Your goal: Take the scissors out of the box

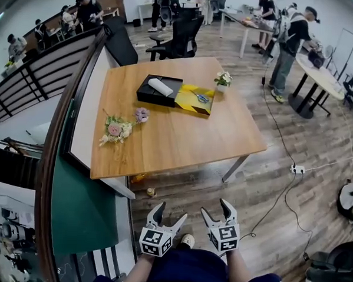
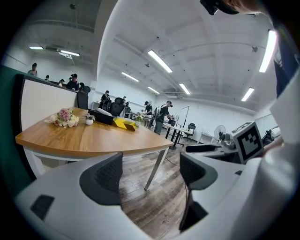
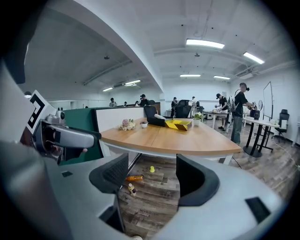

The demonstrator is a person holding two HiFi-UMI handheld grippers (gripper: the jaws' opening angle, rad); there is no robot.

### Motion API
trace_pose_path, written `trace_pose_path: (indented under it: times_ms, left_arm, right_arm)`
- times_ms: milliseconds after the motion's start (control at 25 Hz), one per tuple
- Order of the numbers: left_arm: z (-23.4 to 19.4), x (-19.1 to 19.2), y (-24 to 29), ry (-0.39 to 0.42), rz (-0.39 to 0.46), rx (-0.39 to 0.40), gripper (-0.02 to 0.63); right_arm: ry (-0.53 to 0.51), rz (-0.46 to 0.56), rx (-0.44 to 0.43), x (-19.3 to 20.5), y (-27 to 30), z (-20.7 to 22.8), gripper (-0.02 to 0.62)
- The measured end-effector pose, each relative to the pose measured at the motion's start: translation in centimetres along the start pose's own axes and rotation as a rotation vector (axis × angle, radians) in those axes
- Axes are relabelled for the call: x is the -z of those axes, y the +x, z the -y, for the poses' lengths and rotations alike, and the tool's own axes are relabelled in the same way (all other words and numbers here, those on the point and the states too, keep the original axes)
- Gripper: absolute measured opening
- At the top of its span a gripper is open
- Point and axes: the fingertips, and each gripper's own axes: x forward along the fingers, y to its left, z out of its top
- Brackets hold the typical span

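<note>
Down at 6 o'clock in the head view, L gripper and R gripper sit side by side over the wood floor, marker cubes up, both short of the table. L jaws stand wide, nothing btwn them but floor. R jaws are wide too, and empty. Just past them, at 11 o'clock from L gripper, a small bottle stands on the floor and an orange bottle lies by the table's near edge. Next the wooden table fills the middle. At 10 o'clock on it there's a bouquet, w/ a purple flower just beyond. Further on, 12 o'clock near the far edge, comes the box: black half w/ a white roll in it, yellow half touching it on the right. Scissors lie in that yellow half, untouched, well apart from both grippers. At 1 o'clock, by the far corner, sits a small flower pot. Beyond the table is a black office chair, then people at other desks in the bkgd.
</note>
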Motion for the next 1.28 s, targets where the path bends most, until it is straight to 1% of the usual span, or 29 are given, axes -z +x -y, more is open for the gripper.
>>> trace_pose_path:
  times_ms: [120,280,560,760,1000,1280]
  left_arm:
    - [0.7,0.2,1.2,0.002,-0.016,0.012,0.379]
    - [1.4,0.2,2.3,0.013,-0.032,0.03,0.379]
    - [1.0,0.7,3.6,0.009,-0.062,0.039,0.379]
    - [0.7,0.6,6.1,0.016,-0.081,0.078,0.379]
    - [-1.4,-1.4,10.2,0.019,-0.072,0.116,0.379]
    - [-5.5,-4.0,16.0,0.021,-0.087,0.164,0.379]
  right_arm:
    - [0.013,-0.018,0.026,0.5,0.1,1.2,0.311]
    - [0.036,-0.012,0.036,0.8,0.0,1.9,0.31]
    - [0.081,-0.041,0.059,1.7,0.3,2.7,0.308]
    - [0.094,-0.052,0.081,1.8,1.4,4.0,0.308]
    - [0.089,-0.057,0.105,0.0,4.9,6.0,0.308]
    - [0.086,-0.077,0.128,-2.8,11.0,8.7,0.31]
